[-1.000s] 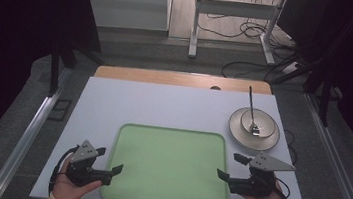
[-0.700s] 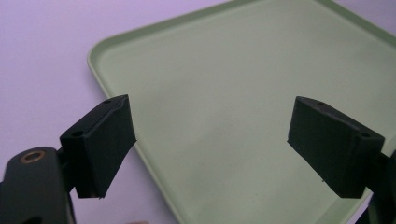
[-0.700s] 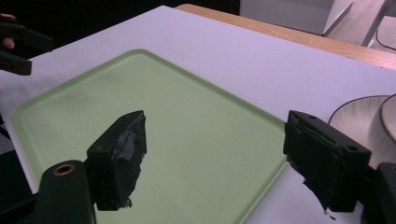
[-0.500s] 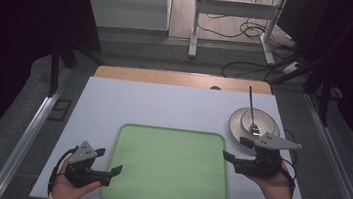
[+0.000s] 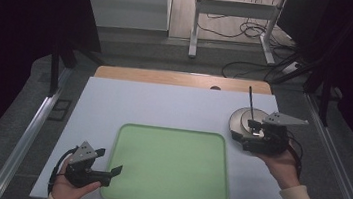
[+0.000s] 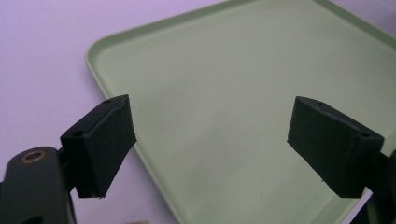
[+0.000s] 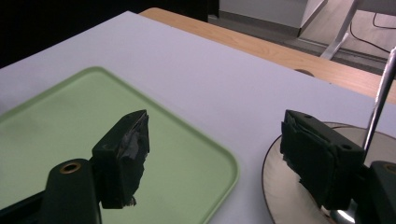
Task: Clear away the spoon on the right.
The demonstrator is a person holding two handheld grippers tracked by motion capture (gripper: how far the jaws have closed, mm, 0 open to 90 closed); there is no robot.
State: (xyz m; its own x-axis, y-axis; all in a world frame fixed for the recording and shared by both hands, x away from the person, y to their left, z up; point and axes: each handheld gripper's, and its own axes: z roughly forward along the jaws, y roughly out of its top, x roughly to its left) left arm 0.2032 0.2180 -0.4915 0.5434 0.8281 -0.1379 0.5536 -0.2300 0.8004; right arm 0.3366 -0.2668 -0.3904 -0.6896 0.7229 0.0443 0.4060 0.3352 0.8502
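Note:
A pale green tray (image 5: 171, 169) lies on the white table (image 5: 163, 105), near the front edge. At the right stands a round metal dish (image 5: 240, 120) with a thin utensil handle (image 5: 250, 102) rising from it. My right gripper (image 5: 241, 132) hovers over the dish's near side, pointing left. Its jaws have just been closing slightly and still stand open, with nothing between them (image 7: 215, 140). The dish (image 7: 289, 186) lies under its right jaw, and the handle (image 7: 379, 105) rises behind that jaw. My left gripper (image 5: 109, 161) rests at the tray's left edge, open over the tray (image 6: 233, 93).
A wooden strip (image 5: 182, 79) runs along the table's far edge. Metal rails (image 5: 29, 133) flank the table on both sides. Beyond it, on the floor, are desk legs (image 5: 194, 28) and loose cables (image 5: 249, 62).
My right hand has lifted off the table and moved away from the front edge to the metal dish. The left hand has stayed put.

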